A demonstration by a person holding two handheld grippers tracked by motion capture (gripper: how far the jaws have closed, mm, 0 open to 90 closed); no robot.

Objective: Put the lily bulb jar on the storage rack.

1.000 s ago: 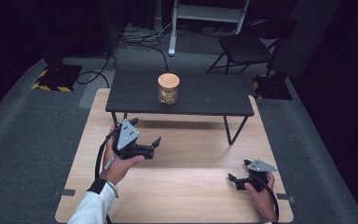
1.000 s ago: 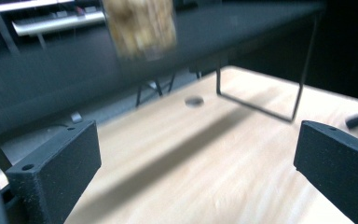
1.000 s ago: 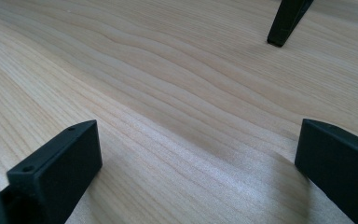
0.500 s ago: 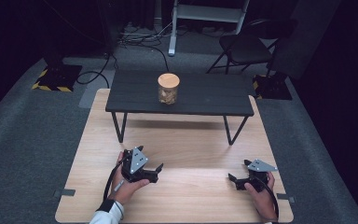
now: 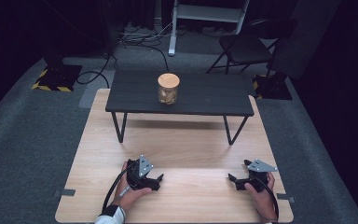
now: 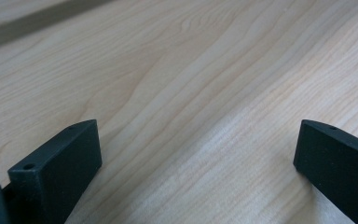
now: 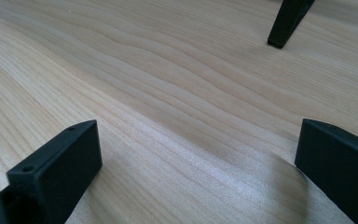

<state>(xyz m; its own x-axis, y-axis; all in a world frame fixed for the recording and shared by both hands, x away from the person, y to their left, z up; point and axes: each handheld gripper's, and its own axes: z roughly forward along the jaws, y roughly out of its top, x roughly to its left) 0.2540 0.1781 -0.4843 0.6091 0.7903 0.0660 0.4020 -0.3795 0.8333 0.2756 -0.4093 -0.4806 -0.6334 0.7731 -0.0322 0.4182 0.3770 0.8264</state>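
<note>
Pale wooden boards (image 5: 191,154) on grey carpet carry both tools: the left gripper (image 5: 157,181), raised over the board a second ago, has been brought down nearly onto the wood, jaws spread wide with nothing between them, and the right gripper (image 5: 236,179) is likewise parked low and released. Well ahead of both, the cork-lidded glass jar (image 5: 168,88) is seen untouched on the low black slatted table (image 5: 135,95), so a rest or start pose is judged, with no reach begun.
</note>
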